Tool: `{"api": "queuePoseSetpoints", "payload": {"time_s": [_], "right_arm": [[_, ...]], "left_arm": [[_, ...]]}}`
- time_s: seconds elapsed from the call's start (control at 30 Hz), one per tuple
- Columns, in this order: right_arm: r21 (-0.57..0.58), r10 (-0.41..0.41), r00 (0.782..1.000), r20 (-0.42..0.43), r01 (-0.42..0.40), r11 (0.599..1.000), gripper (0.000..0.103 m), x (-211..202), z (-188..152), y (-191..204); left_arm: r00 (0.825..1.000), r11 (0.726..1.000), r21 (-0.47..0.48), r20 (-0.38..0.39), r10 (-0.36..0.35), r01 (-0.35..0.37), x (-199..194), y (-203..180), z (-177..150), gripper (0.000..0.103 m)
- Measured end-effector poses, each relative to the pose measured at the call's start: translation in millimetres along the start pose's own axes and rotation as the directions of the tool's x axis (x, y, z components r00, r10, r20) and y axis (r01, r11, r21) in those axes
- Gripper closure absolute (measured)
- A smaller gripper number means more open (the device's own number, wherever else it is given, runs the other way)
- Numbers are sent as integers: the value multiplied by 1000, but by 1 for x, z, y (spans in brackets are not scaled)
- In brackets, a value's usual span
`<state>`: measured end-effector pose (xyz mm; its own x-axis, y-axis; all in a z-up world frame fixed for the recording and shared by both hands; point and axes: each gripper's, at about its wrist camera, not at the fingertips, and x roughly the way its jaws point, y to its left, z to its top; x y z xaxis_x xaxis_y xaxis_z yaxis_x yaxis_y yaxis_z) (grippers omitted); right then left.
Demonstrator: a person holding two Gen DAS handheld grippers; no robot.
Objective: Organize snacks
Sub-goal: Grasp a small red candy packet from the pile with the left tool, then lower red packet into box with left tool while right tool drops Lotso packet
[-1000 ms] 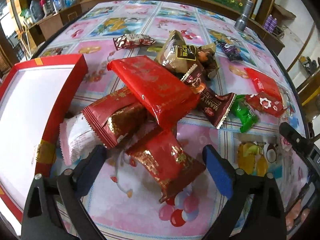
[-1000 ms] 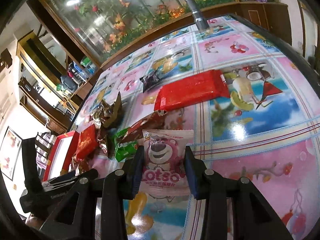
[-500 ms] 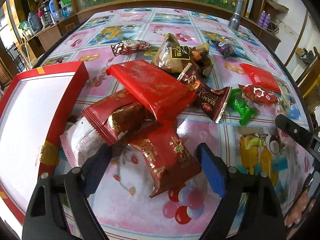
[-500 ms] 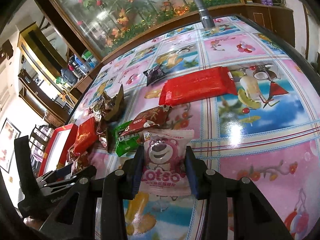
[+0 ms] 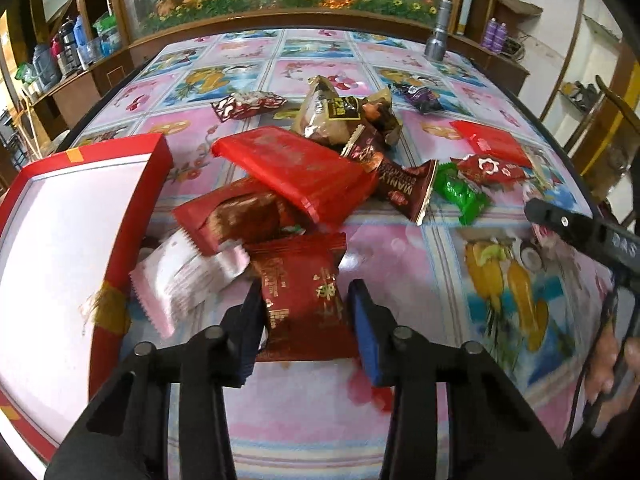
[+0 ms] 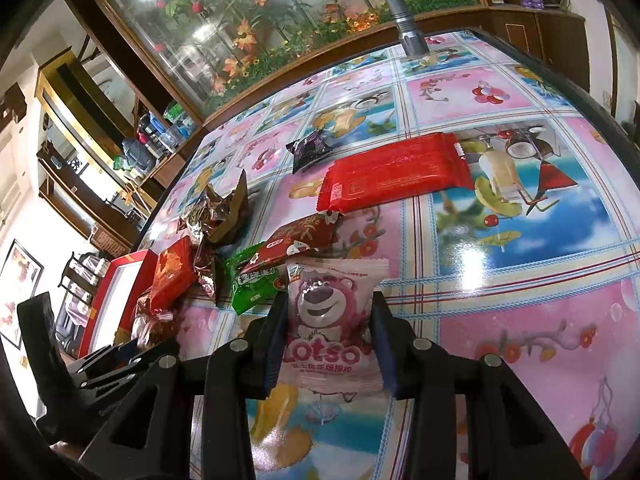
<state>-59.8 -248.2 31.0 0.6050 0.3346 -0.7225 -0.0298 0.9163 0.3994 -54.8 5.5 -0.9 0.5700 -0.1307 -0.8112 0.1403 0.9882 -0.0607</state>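
Flashlight upright, far table edge

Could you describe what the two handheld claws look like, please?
Both are black plastic frames with triangular cut-outs and silver rivets. The left claw and the right claw each carry dark blue rectangular pads on their two fingers. The right claw's side bears small white lettering.

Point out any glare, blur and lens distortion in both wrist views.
Left wrist view: the pink packet is smeared by motion blur; the table edge bows from the fisheye. Right wrist view: ceiling light glares off the tablecloth; the bear packet is sharp.
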Motion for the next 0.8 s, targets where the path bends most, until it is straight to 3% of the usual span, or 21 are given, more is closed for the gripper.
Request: {"api": "queuePoseSetpoints", "payload": {"time_s": [0.43,0.63,0.8], "right_arm": [[-22,16,1000,-11,-16,1000,62,2,-3,6],[-48,80,996,-46,-83,995,62,6,-12,22],[-16,200,978,-62,-201,979,63,11,-25,45]], "left_arm": [[984,982,61,-13,-176,176,-31,22,-35,70],[981,980,66,21,-191,190,-55,34,-41,70],[982,984,56,81,-171,167,-80,57,-42,70]]}}
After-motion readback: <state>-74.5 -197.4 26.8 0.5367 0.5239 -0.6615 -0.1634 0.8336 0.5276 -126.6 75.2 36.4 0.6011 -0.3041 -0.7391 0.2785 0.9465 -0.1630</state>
